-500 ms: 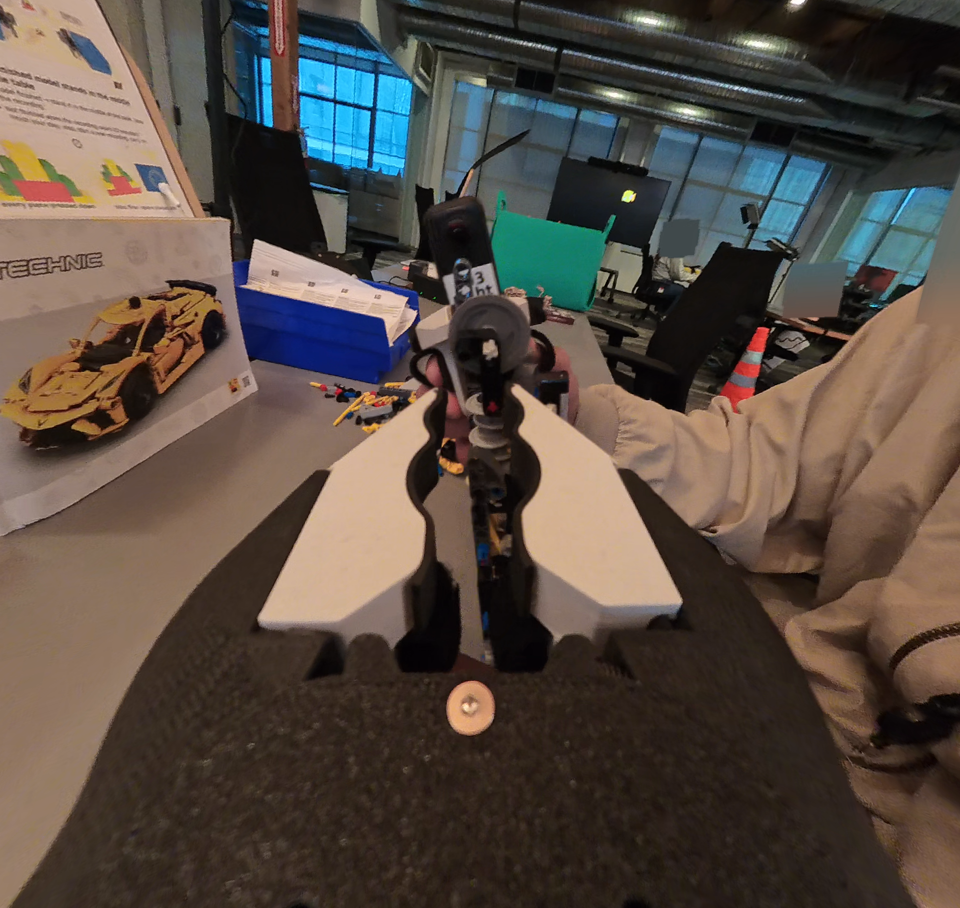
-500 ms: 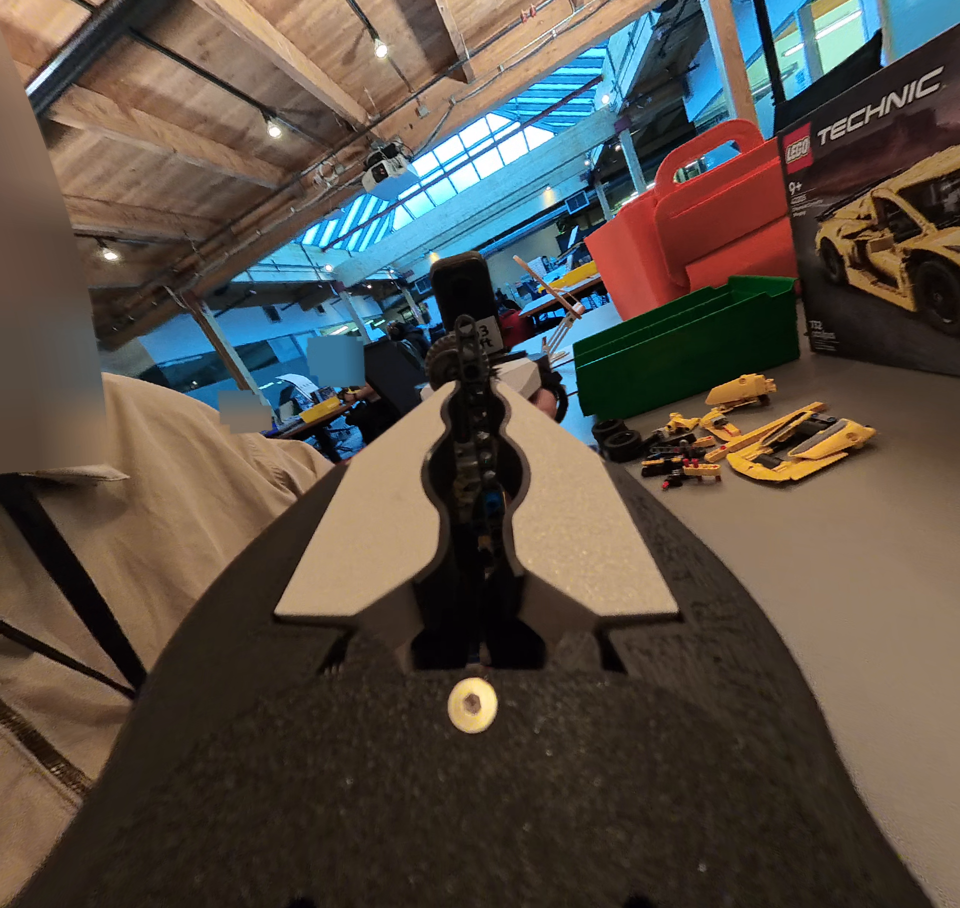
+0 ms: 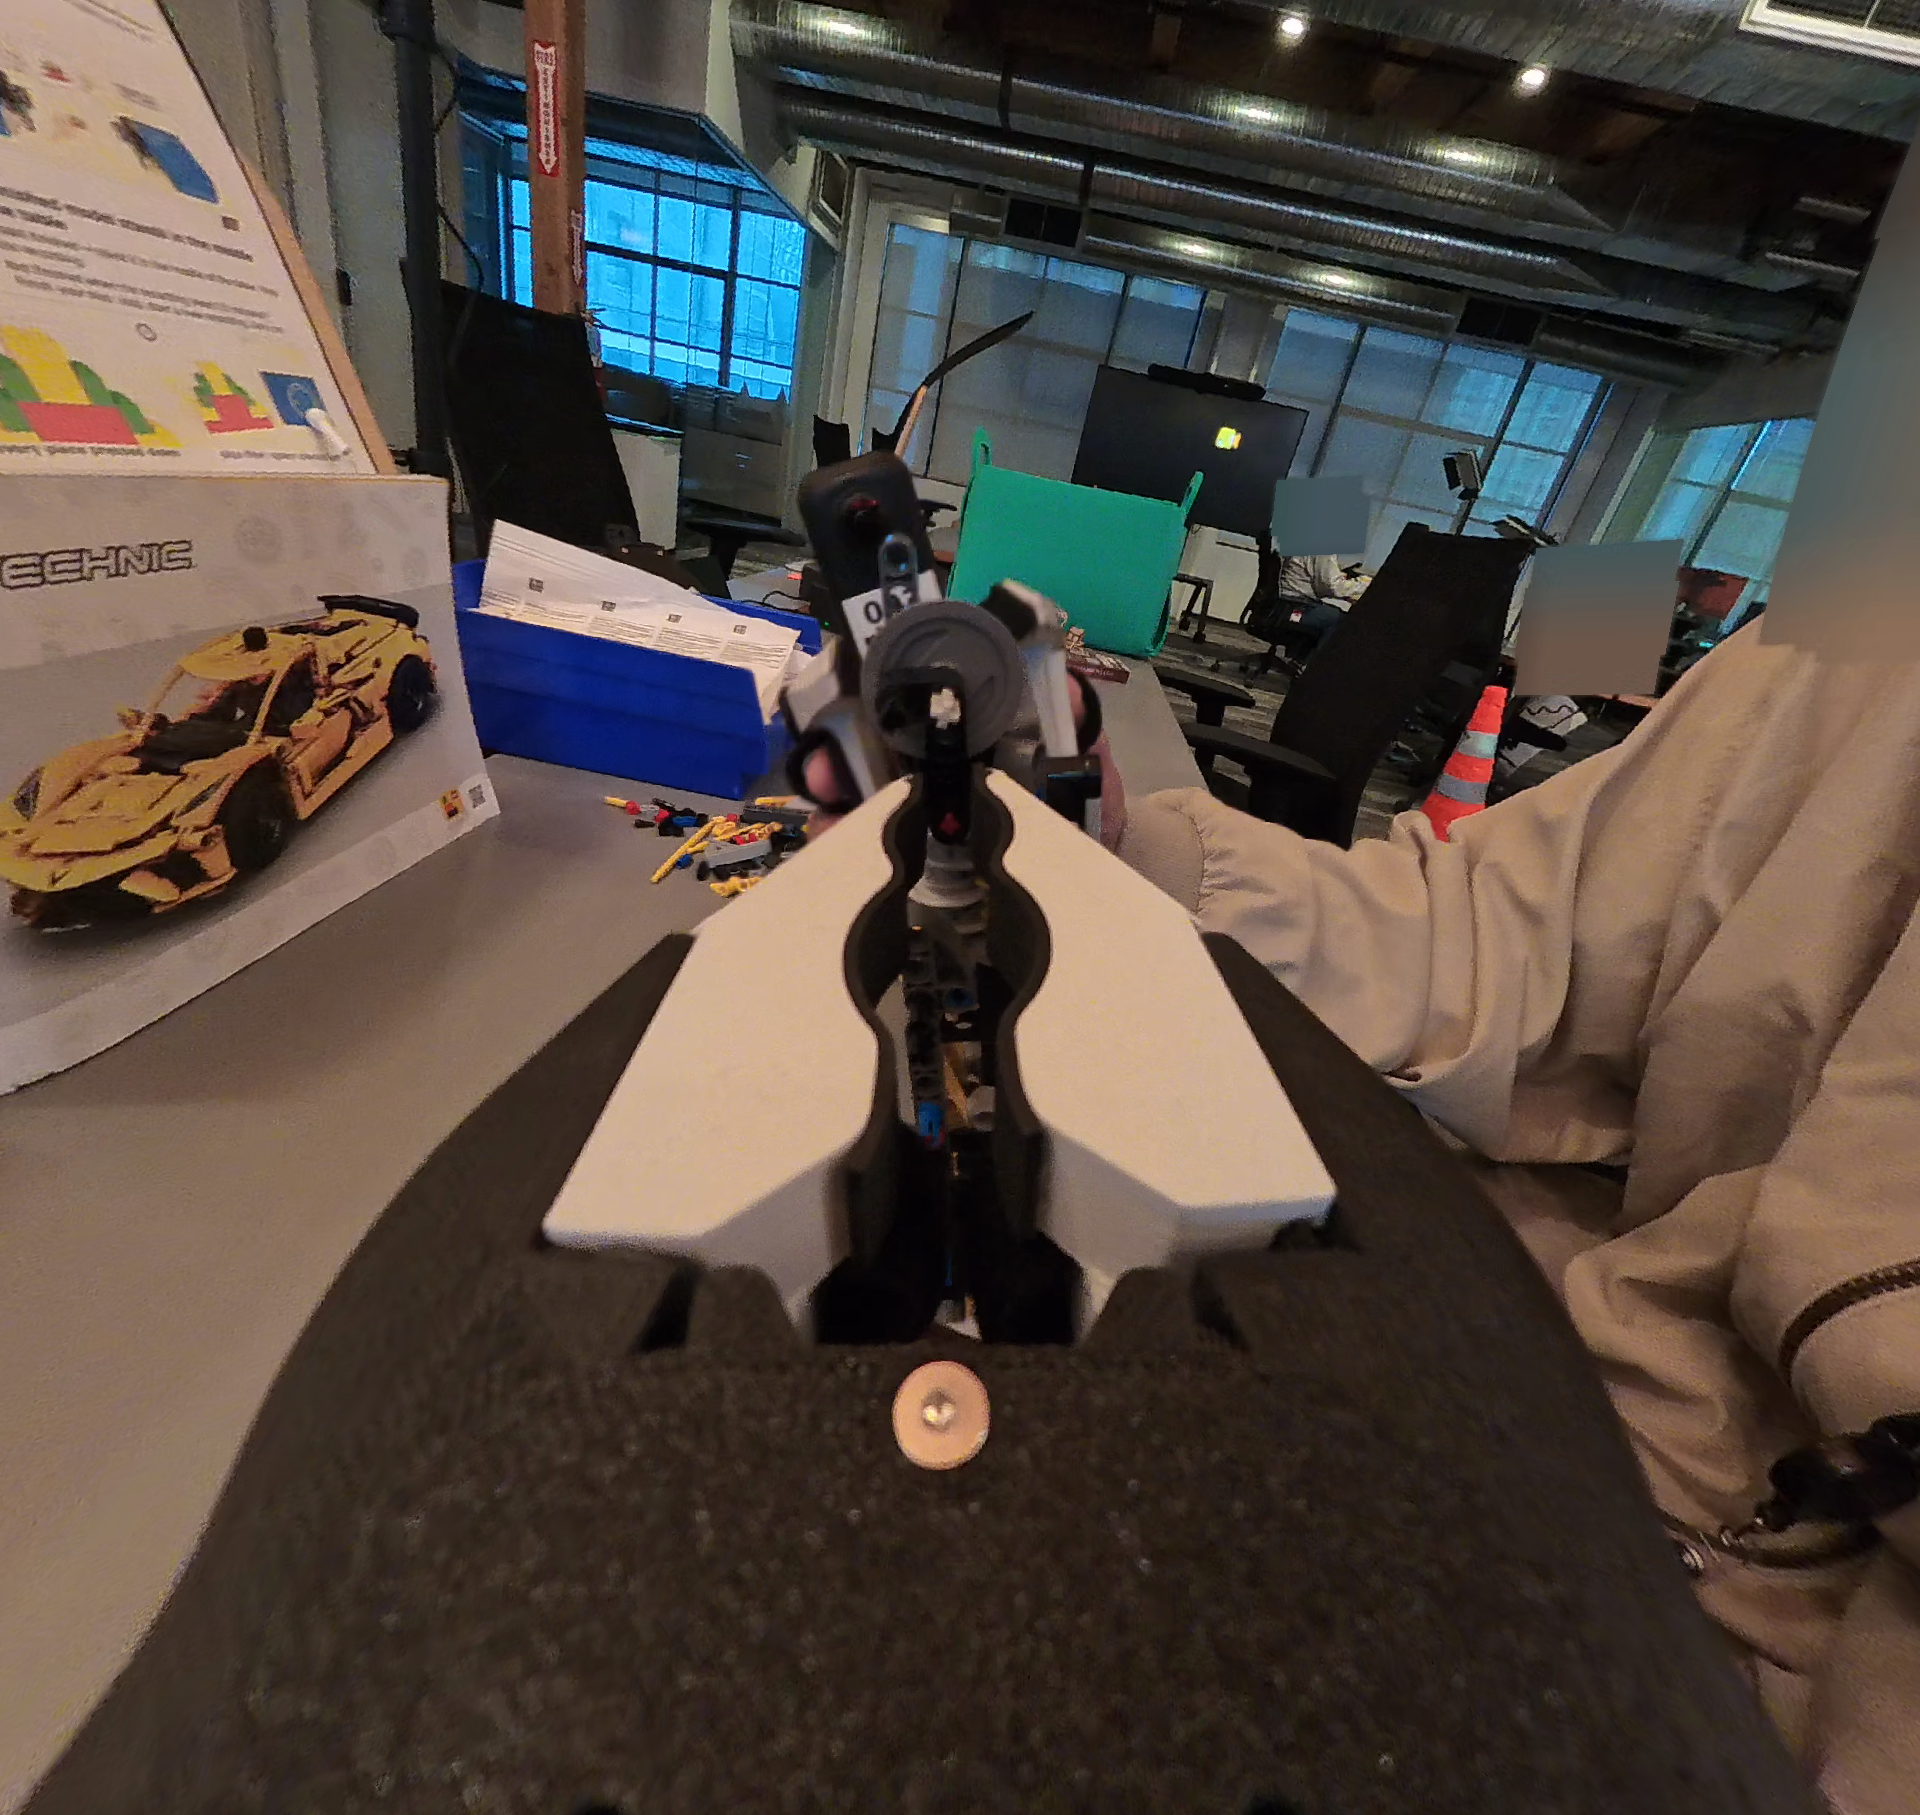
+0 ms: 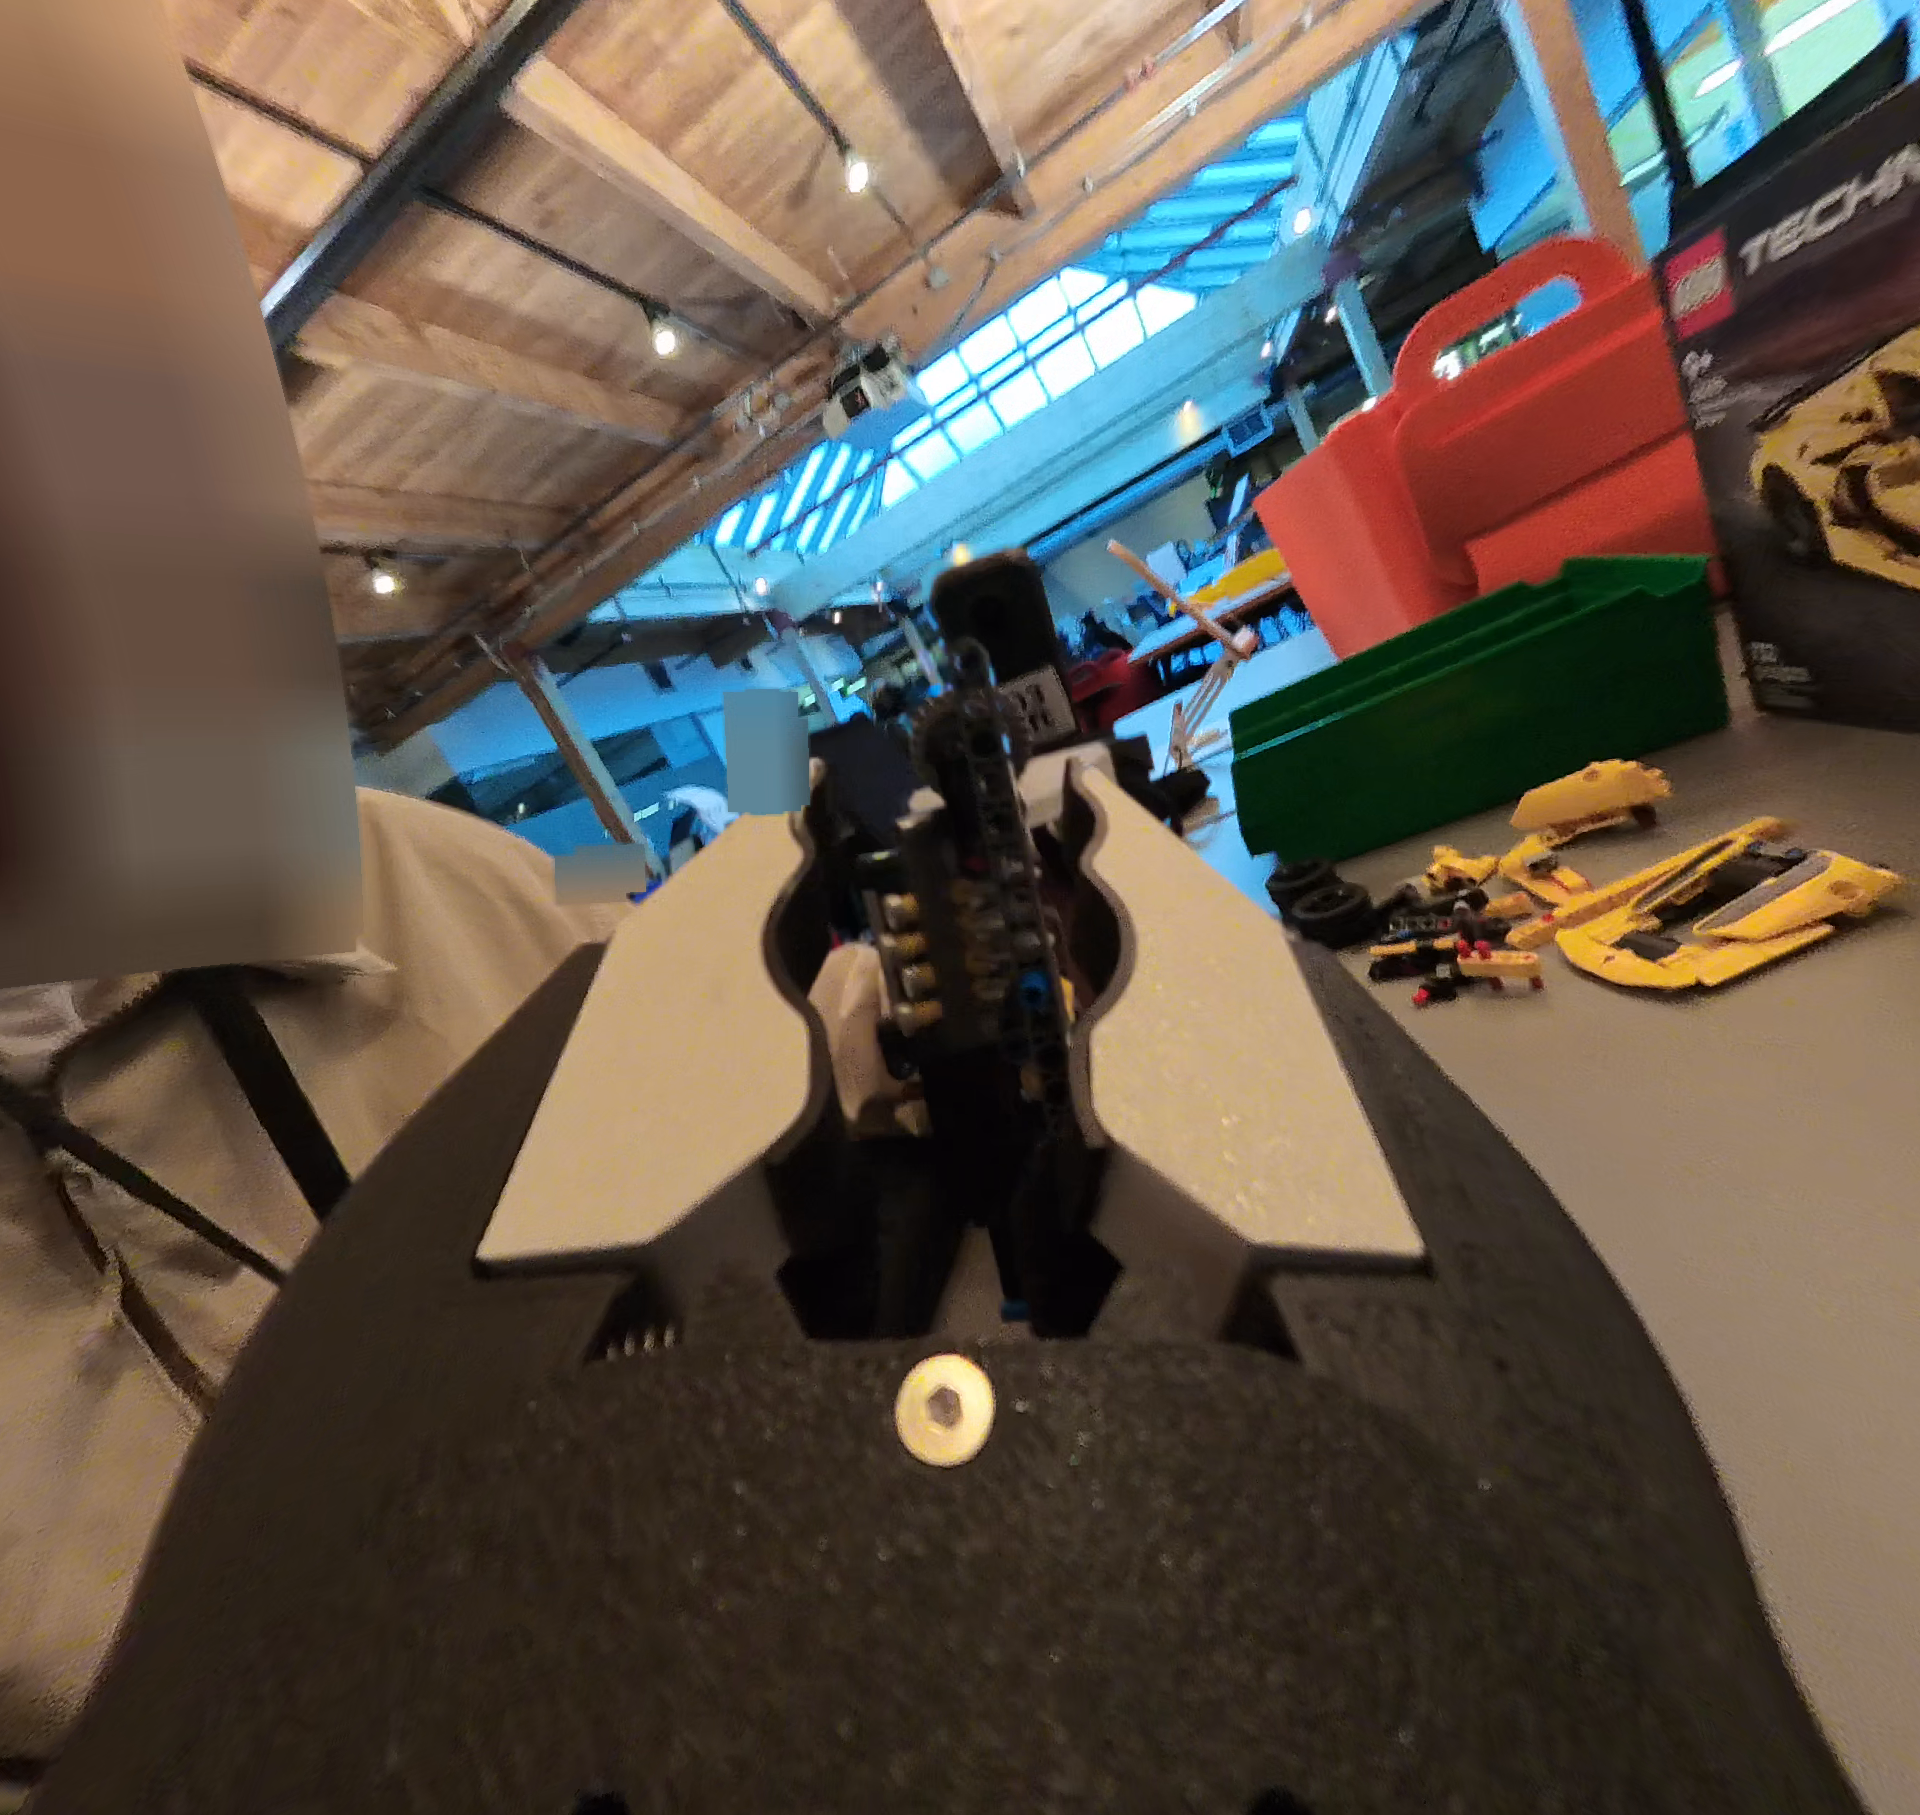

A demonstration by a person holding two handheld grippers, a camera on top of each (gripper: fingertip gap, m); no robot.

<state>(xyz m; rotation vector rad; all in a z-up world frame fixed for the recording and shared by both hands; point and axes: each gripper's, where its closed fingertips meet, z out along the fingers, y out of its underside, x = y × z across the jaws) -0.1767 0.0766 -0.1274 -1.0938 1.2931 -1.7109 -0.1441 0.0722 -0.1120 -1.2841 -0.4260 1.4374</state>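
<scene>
**Left wrist view: both jaws on one brick-built assembly, held above the bench**

Left wrist view shows your left gripper (image 3: 948, 892) with its jaws drawn in close around a narrow black brick-built assembly (image 3: 940, 996), which runs lengthwise down the channel between them. A grey round disc (image 3: 940, 669) caps its far end, beyond the tips, right up against the other gripper.

Your right gripper (image 4: 966, 830) faces it from the opposite end. Its jaws stand noticeably wider, with the same assembly (image 4: 982, 934) lying in the gap, nearer the right-hand jaw; motion blur hides whether they press on it.

Judge the piece as light and rigid along its beams but held together only by pins, so it may pop apart if twisted. Grip the long black beams, not the gear or disc.

Further out, loose small parts (image 3: 717, 830) lie on the grey bench (image 3: 260, 1142) before a blue bin (image 3: 613, 716) and a car picture board (image 3: 218, 726). On the right side are yellow body panels (image 4: 1704, 903), black tyres (image 4: 1320, 898), a green tray (image 4: 1475, 716) and a red case (image 4: 1496, 466).
</scene>
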